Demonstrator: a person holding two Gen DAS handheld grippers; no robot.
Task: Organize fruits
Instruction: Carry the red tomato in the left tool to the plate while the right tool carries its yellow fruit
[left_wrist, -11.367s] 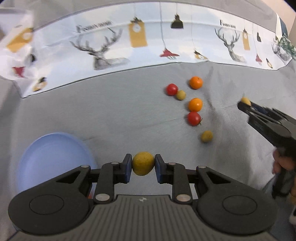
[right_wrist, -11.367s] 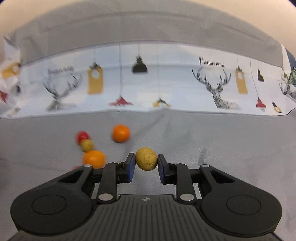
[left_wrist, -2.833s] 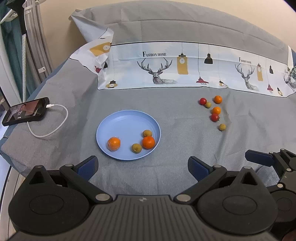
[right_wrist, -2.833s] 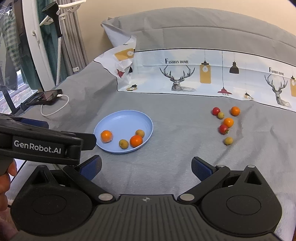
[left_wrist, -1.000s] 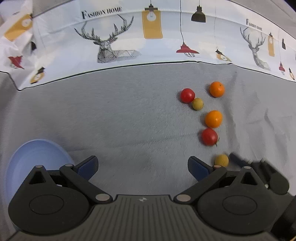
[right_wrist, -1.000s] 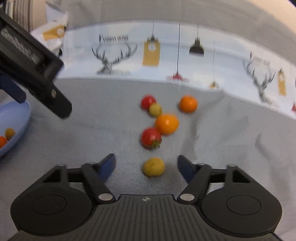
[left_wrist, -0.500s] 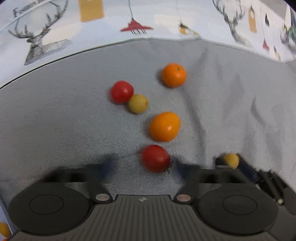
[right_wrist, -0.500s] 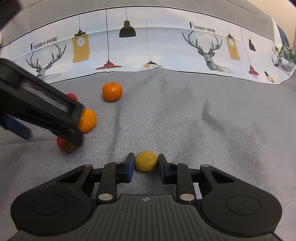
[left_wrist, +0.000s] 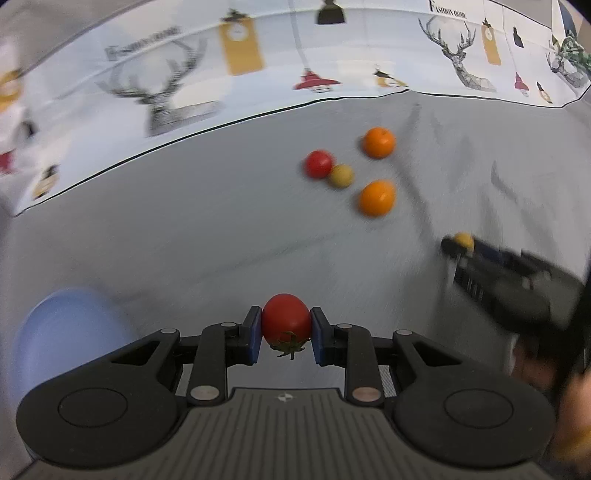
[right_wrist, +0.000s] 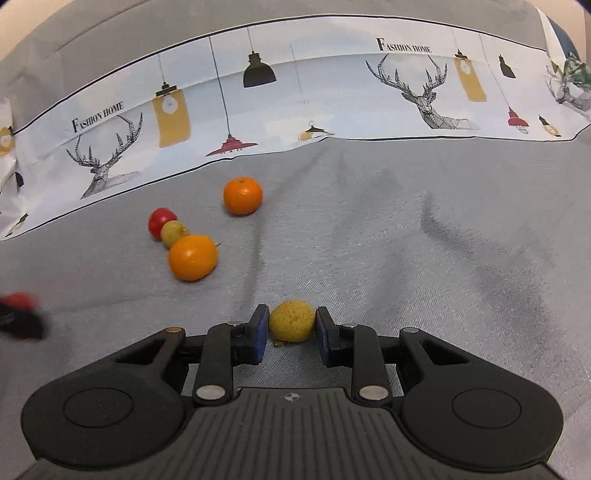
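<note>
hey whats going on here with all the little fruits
A person is sorting fruit with a handheld gripper in each hand. The left gripper is shut on a red tomato, with the blue plate off to its left. The right gripper is shut on a small yellow fruit. Four fruits lie loose on the grey cloth: two oranges, a red tomato and a small yellow one.

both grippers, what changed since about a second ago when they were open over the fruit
The left gripper closed on the red tomato and lifted it toward the blue plate. The right gripper closed on the small yellow fruit. The two oranges, the other tomato and the other yellow fruit stayed on the grey cloth.
</note>
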